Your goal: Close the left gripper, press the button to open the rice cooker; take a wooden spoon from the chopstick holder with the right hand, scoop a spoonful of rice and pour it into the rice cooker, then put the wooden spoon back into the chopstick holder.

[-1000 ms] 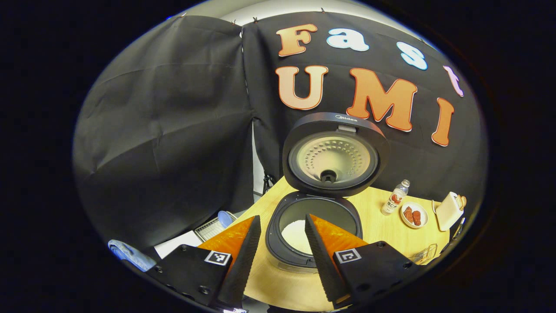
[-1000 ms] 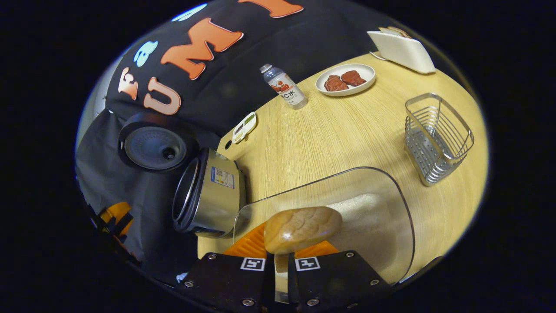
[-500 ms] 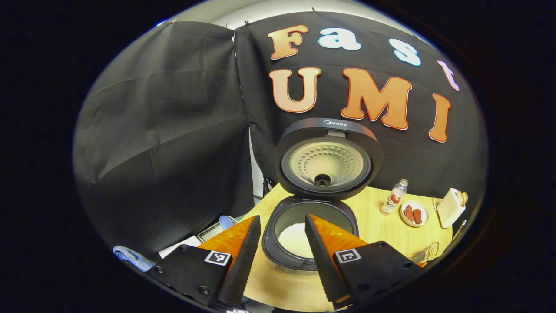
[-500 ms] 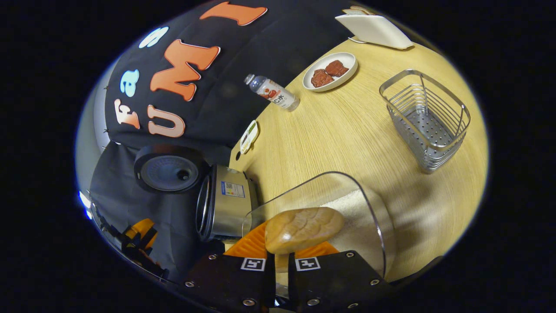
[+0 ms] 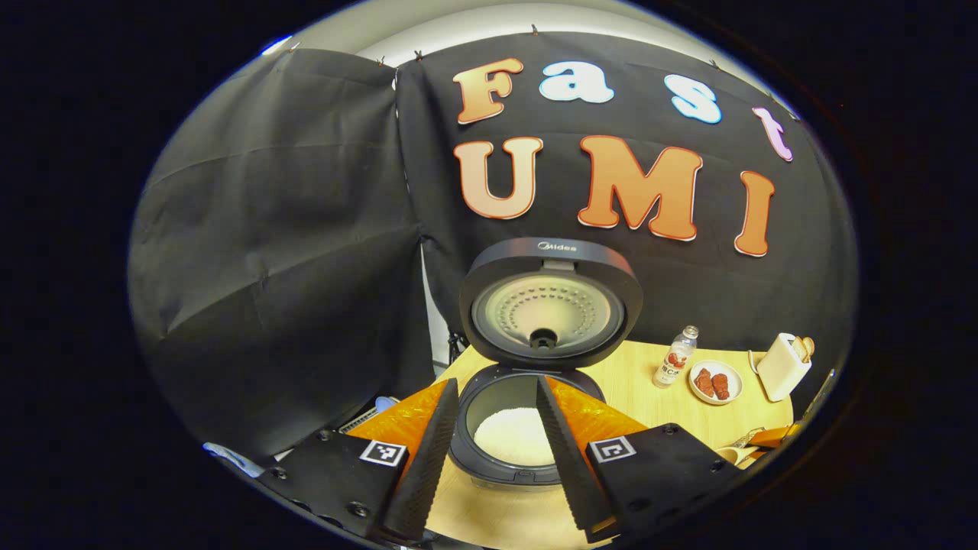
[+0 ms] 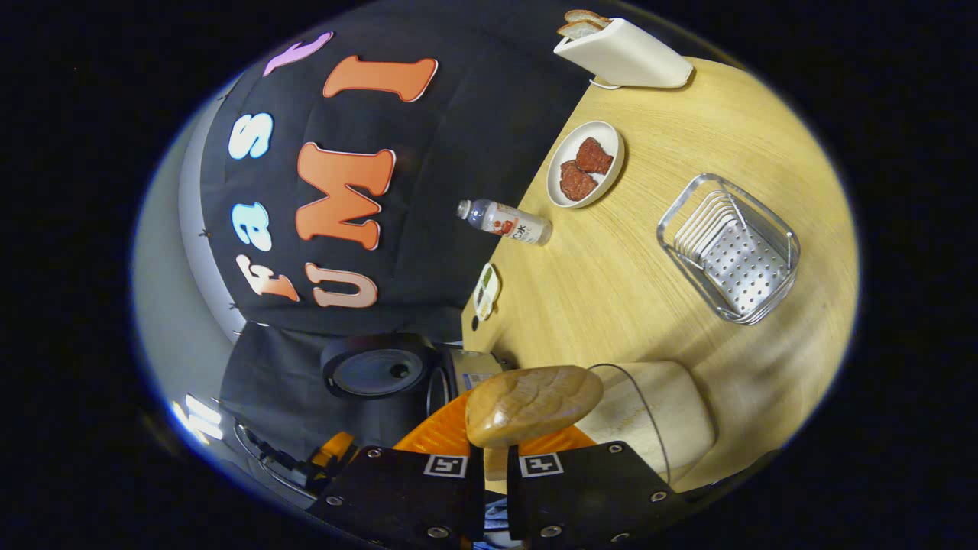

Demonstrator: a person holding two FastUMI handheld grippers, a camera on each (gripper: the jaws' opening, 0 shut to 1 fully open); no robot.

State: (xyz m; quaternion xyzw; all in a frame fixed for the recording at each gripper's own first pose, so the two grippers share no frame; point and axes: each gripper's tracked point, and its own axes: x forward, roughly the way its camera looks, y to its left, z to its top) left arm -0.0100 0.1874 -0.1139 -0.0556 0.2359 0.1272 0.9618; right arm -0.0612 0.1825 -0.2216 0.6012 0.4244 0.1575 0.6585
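Above the rice container (image 6: pixel 657 416), right gripper (image 6: pixel 489 458) clamps wooden spoon (image 6: pixel 532 403).

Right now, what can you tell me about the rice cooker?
The rice cooker sits on the pale wooden table near the black cloth wall. Its round dark lid stands wide open and upright, showing a shiny, dimpled metal inner plate with a small dark vent knob. The rim is dark; the right gripper view shows silvery metal sides. White rice lies inside the pot. Neither gripper touches it.
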